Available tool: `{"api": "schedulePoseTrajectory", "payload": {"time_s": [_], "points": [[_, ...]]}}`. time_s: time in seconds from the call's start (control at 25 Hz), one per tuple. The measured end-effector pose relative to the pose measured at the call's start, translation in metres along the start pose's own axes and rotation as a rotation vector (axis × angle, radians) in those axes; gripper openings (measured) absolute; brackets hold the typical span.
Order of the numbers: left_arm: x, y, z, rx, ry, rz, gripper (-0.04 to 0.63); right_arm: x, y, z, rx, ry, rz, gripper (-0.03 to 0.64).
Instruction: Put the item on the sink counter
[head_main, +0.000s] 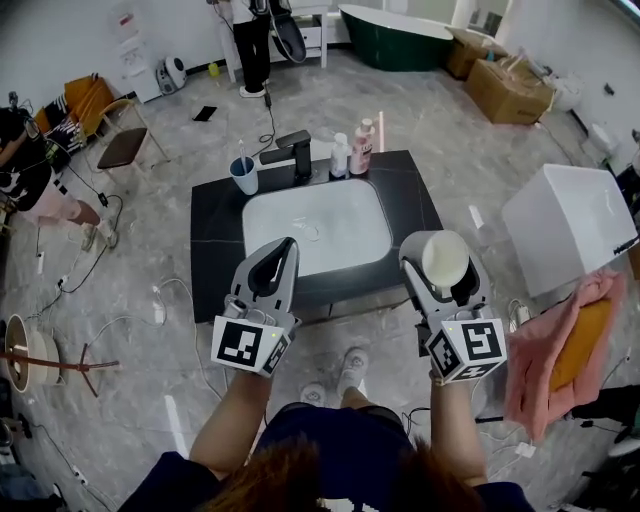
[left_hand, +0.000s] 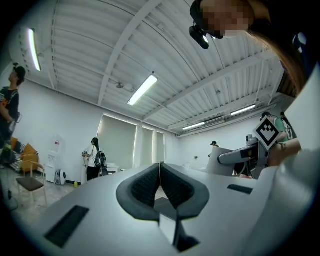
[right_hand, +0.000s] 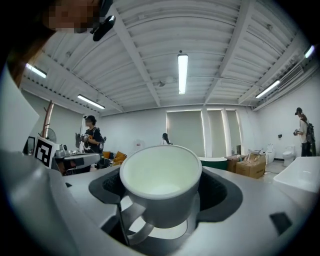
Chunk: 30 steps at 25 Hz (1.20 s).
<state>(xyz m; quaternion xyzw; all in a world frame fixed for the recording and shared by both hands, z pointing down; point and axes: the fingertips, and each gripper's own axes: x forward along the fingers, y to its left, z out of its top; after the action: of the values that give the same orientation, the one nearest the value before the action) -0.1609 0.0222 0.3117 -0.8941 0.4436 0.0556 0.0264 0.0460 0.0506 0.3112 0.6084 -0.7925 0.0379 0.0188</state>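
White ceramic mug (head_main: 446, 257), rim up, sits clamped in the right gripper's (head_main: 438, 280) jaws, held upright in the air near the black sink tabletop (head_main: 213, 222), apparently ready for setting down; the left gripper's (head_main: 284, 246) jaws are pressed together on nothing

The head view looks steeply down from above the person onto the left gripper (head_main: 284, 250) and right gripper (head_main: 445, 265), with the sink counter (head_main: 215, 220) just beyond them. Each gripper view sits close behind its own jaws and tilts up at the ceiling lights (left_hand: 142, 89), the right one directly behind a white mug (right_hand: 161, 185). Each catches the other gripper at its edge.
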Motion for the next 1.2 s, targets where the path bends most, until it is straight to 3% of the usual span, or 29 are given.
{"api": "schedulePoseTrajectory", "payload": {"time_s": [0.56, 0.8, 1.04, 1.2], "points": [[0.110, -0.029, 0.009, 0.046, -0.050, 0.104, 0.023, 0.052, -0.114, 0.024, 0.029, -0.040, 0.098, 0.439], [0.130, -0.028, -0.007, 0.043, -0.024, 0.131, 0.023, 0.066, -0.138, 0.007, 0.062, -0.022, 0.104, 0.439], [0.165, -0.034, -0.032, 0.029, -0.007, 0.094, 0.023, 0.083, -0.162, -0.013, 0.081, 0.000, 0.078, 0.439], [0.203, -0.027, -0.033, 0.013, -0.010, 0.064, 0.023, 0.109, -0.178, 0.001, 0.066, -0.011, 0.062, 0.439]]}}
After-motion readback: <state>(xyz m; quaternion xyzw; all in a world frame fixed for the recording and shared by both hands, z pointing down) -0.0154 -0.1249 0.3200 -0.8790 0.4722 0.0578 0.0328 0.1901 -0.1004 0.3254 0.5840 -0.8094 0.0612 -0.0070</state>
